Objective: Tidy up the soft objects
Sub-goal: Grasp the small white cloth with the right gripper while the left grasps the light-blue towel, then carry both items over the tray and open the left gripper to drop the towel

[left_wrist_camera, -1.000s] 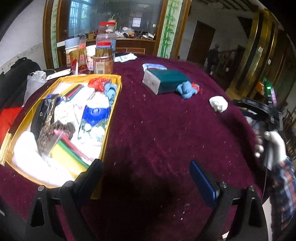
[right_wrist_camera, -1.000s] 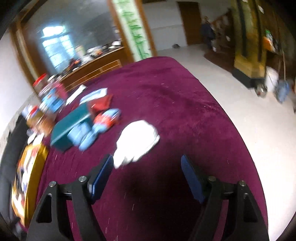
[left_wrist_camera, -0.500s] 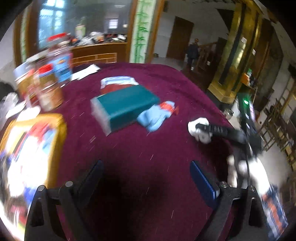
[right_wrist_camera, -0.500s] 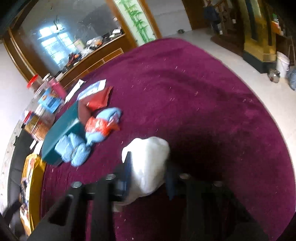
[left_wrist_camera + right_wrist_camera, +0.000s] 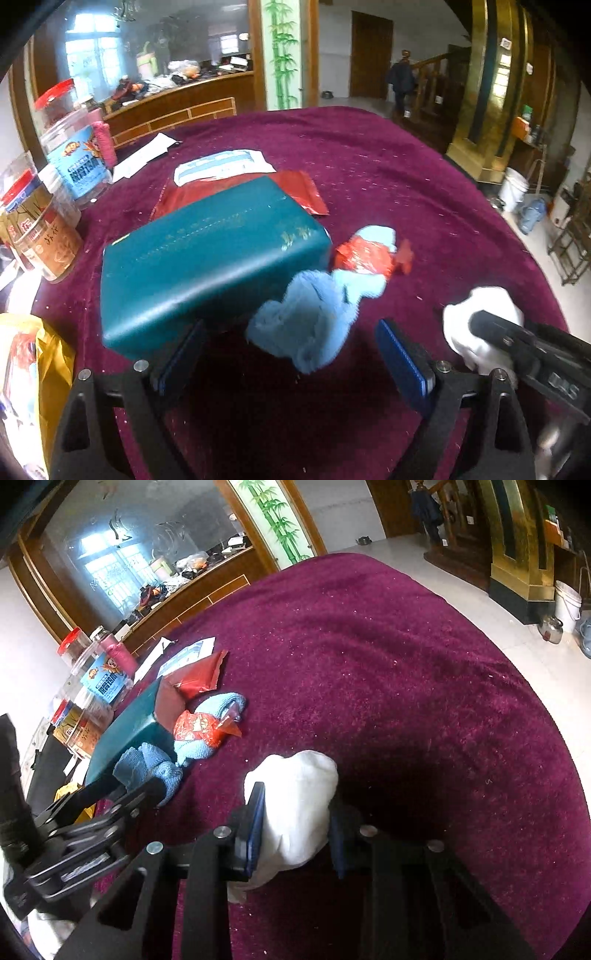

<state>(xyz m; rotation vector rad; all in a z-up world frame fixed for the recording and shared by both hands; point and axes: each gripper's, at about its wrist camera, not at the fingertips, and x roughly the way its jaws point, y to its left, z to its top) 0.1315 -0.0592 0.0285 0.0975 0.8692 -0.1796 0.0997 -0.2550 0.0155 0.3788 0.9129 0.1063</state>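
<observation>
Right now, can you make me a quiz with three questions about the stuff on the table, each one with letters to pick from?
1. Where is the blue cloth?
A. right by the green box
B. inside a jar
C. on the floor

2. What colour is the tablecloth?
A. yellow
B. dark purple-red
C. white

3. What is the right gripper doing?
A. squeezing the white cloth
B. standing open over nothing
C. holding a jar

Answers:
1 A: the blue cloth lies against the green box, ahead of the open left gripper, whose jaws have just been closing a little without pressing on it.
2 B: the cover is dark purple-red all over.
3 A: the white cloth bulges between its pads, after the jaws have just been closing.
</observation>
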